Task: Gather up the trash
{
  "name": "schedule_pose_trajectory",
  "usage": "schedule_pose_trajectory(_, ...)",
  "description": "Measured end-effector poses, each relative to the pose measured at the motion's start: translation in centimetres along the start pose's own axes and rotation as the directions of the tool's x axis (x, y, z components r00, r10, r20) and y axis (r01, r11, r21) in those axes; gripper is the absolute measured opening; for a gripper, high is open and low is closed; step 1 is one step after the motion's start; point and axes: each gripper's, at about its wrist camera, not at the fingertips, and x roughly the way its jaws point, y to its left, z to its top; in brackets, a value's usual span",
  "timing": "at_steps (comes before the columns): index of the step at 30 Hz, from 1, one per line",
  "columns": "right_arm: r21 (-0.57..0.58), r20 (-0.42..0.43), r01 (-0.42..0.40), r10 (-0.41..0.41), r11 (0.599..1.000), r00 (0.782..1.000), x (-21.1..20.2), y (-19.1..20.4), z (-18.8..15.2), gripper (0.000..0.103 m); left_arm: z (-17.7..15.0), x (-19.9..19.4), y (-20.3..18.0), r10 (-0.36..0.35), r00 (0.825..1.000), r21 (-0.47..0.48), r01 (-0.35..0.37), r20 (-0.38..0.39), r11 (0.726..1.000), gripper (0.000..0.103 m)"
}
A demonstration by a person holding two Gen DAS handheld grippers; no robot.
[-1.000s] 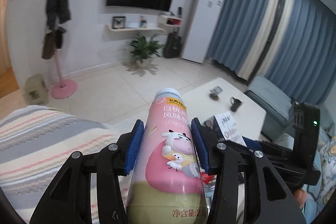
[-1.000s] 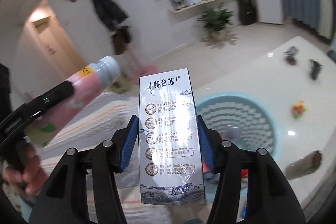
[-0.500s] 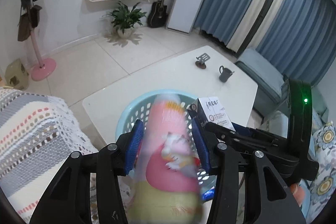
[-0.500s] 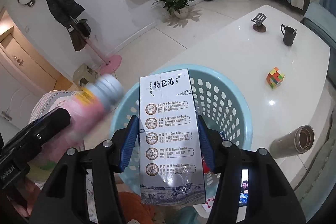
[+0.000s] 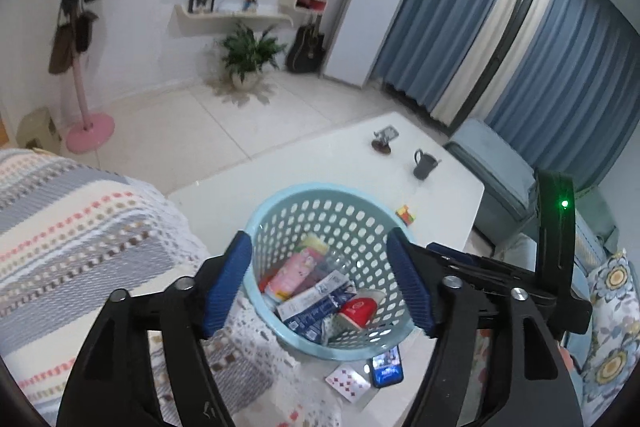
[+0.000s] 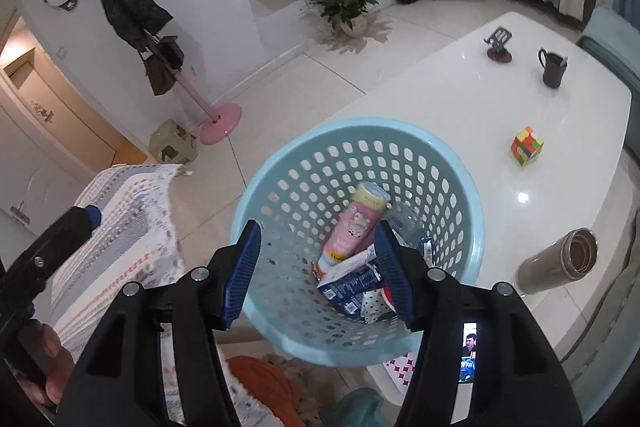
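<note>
Hovering over the basket [image 6: 472, 223], your left gripper [image 5: 320, 283] and right gripper [image 6: 316, 269] have just spread, empty; phone [image 5: 387, 366] and cards [image 5: 347, 383] lie beside it.

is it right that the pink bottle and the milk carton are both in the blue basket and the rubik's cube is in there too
Not quite. The pink bottle and milk carton do lie in the blue basket, but the rubik's cube sits outside it on the white table, as the right wrist view shows.
</note>
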Motion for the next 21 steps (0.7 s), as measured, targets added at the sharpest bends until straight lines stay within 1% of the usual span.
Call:
schedule_pose_trajectory(4,-0.062,0.055,0.037,-0.033,0.997,0.998,-2.2,2.4,-0.6,0.055,-0.5,-3.8,-0.2,0.010,0.997,0.008,-0.011,0.082,1.000,0.077)
schedule_pose_trajectory(7,-0.111,0.098,0.065,-0.054,0.992,0.994,-3.6,4.2,-1.2,0.055,-1.1,-6.3,-0.3,0.040,0.989,0.021,-0.044,0.140,0.999,0.081)
schedule_pose_trajectory(9,-0.133,0.128,0.080,-0.063,0.988,0.990,-4.4,5.5,-1.9,0.055,-1.8,-7.8,-0.4,0.043,0.984,0.041,-0.051,0.174,0.998,0.083)
schedule_pose_trajectory(10,-0.141,0.140,0.085,-0.065,0.986,0.988,-4.8,6.0,-2.2,0.055,-2.0,-8.3,-0.4,0.047,0.982,0.052,-0.057,0.186,0.997,0.083)
schedule_pose_trajectory(13,-0.161,0.172,0.093,-0.065,0.983,0.983,-5.6,7.5,-3.3,0.055,-3.0,-9.3,-0.5,0.094,0.972,0.071,-0.112,0.217,0.991,0.084)
schedule_pose_trajectory(16,-0.187,0.220,0.102,-0.060,0.977,0.974,-6.8,9.1,-4.6,0.055,-4.2,-10.3,-0.1,0.123,0.962,0.058,-0.141,0.245,0.988,0.087)
schedule_pose_trajectory(17,-0.194,0.234,0.114,-0.067,0.974,0.970,-7.2,9.4,-4.9,0.056,-4.7,-10.6,0.1,0.146,0.954,0.049,-0.164,0.261,0.985,0.088)
schedule_pose_trajectory(18,-0.200,0.252,0.129,-0.077,0.971,0.965,-7.5,9.9,-5.3,0.061,-5.1,-10.8,0.3,0.177,0.944,0.043,-0.196,0.279,0.980,0.089)
schedule_pose_trajectory(19,-0.201,0.265,0.140,-0.084,0.969,0.961,-7.8,10.1,-5.6,0.064,-5.5,-11.0,0.4,0.210,0.932,0.040,-0.231,0.297,0.972,0.089)
schedule_pose_trajectory(20,-0.200,0.280,0.152,-0.092,0.968,0.956,-8.1,10.4,-5.9,0.067,-5.9,-11.2,0.4,0.250,0.915,0.041,-0.276,0.316,0.960,0.089)
schedule_pose_trajectory(21,-0.203,0.282,0.152,-0.091,0.967,0.955,-8.3,10.5,-6.2,0.068,-6.4,-11.4,0.4,0.278,0.902,0.041,-0.308,0.329,0.951,0.090)
